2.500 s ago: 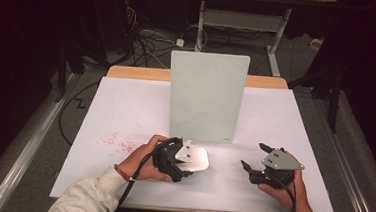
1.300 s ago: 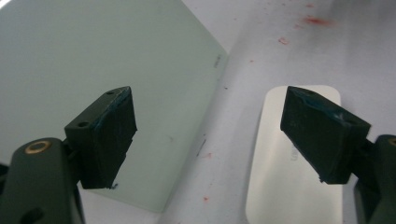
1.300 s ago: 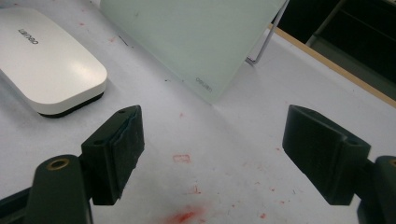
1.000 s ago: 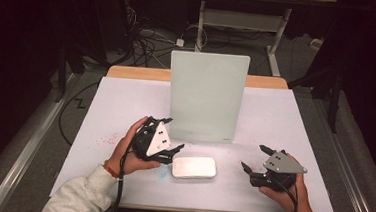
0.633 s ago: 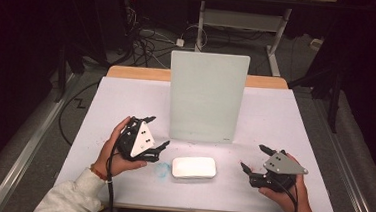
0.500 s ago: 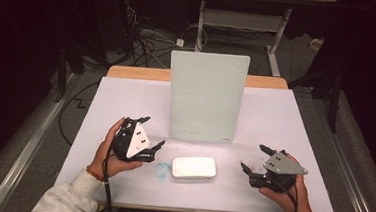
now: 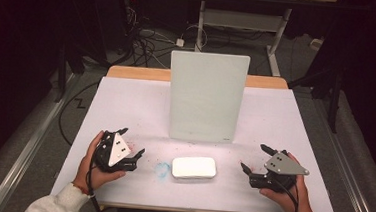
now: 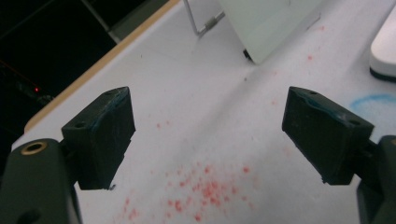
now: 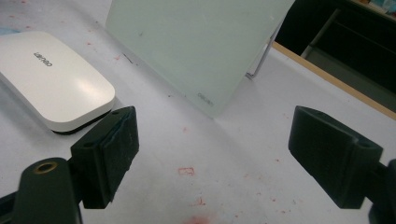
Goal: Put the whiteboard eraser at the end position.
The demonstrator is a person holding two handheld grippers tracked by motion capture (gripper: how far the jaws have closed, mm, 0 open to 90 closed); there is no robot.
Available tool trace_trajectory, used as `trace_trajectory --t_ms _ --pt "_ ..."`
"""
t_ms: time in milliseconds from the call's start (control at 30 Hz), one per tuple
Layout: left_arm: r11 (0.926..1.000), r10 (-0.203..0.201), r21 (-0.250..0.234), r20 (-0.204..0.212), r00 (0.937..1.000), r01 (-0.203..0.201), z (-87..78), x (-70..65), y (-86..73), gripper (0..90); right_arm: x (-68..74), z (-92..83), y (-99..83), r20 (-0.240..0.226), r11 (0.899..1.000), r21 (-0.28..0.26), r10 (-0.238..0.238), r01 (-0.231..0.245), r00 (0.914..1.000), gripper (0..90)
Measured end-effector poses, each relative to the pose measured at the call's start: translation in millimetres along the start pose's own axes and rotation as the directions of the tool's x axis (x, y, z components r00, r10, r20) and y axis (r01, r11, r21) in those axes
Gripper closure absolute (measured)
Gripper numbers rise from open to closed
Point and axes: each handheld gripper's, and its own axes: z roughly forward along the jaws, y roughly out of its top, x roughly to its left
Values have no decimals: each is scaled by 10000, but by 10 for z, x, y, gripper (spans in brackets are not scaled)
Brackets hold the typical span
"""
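A white whiteboard eraser lies flat on the white table surface, between the two hand-held grippers and touching neither. In the high view it sits to the right of the left gripper and to the left of the right gripper, a little closer to the right one's jaw tips than the middle of the gap, though clearly apart from both.

The left gripper is held in the person's left hand, its jaws spread wide with nothing between them. In the left gripper view only bare tabletop with a scatter of red marker specks lies between the jaws. The eraser's edge shows beyond and outside the right-hand jaw, and a smudged blue ring is drawn on the table just short of it. In the high view that blue ring lies just beside the eraser, between it and the left gripper.

The right gripper, held in the right hand, also stands wide and empty. In the right gripper view the eraser lies ahead of and outside the left-hand jaw, close to its tip but not touching it; small grey lettering shows on its top, too small to read surely.

Beyond both grippers a pale frosted-glass board stands upright on a wire stand, its lower edge just past the eraser.
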Motion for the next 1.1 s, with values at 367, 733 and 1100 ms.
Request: trace_trajectory --t_ms 367,733,1100 --pt "9999 154 41 229 9996 -154 -36 -59 -34 167 37 -10 23 233 10000 -13 40 -40 9997 170" --pt "9998 -60 210 314 9995 54 -17 -20 -55 167 30 17 34 352 9999 -54 142 -140 9993 175" --pt "9994 -288 186 313 9991 282 30 44 -17 167 -40 24 -7 450 9998 -31 217 -216 9988 177"
